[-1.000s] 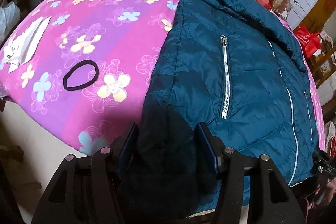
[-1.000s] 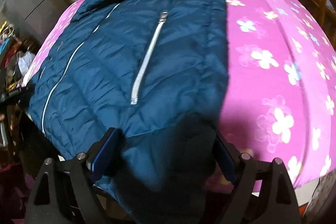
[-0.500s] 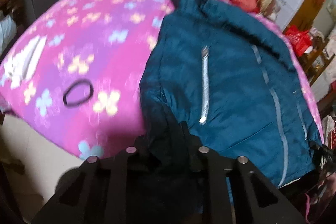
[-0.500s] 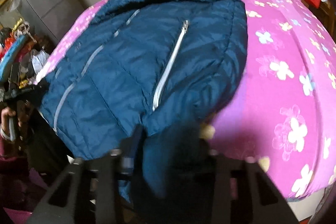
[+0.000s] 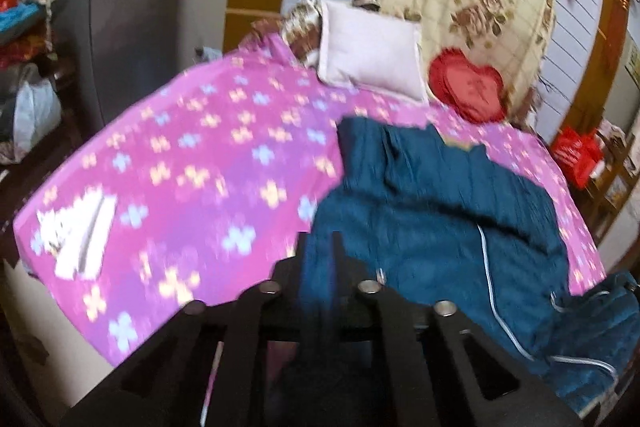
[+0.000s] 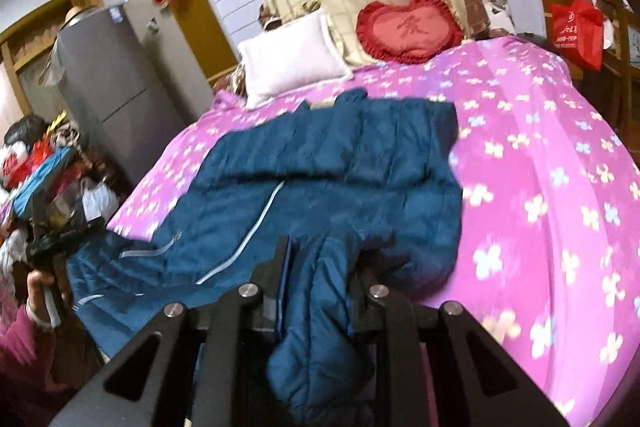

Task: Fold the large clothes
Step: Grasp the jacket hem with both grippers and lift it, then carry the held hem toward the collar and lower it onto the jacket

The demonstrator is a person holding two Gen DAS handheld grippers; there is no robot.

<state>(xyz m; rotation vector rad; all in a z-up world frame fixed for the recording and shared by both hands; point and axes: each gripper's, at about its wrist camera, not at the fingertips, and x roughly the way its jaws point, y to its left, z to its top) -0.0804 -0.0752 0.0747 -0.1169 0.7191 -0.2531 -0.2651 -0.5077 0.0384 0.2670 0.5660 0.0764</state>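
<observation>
Both grippers have just clamped tight on the near hem of the blue jacket (image 6: 332,163): left gripper (image 5: 320,247), right gripper (image 6: 320,255). The jacket lies bunched on the pink flowered bedspread (image 5: 192,155), its far part below the white pillow (image 6: 288,59)

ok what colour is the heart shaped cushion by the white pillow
Red, with a frilled edge: the heart cushion shows best in the right wrist view, beside the white pillow.

Not much was readable. The red heart cushion (image 6: 410,29) had one darker embroidered character in its middle, too blurry to make out. The red bag (image 6: 576,27) carried white print, also illegible. Nothing else showed text.
</observation>
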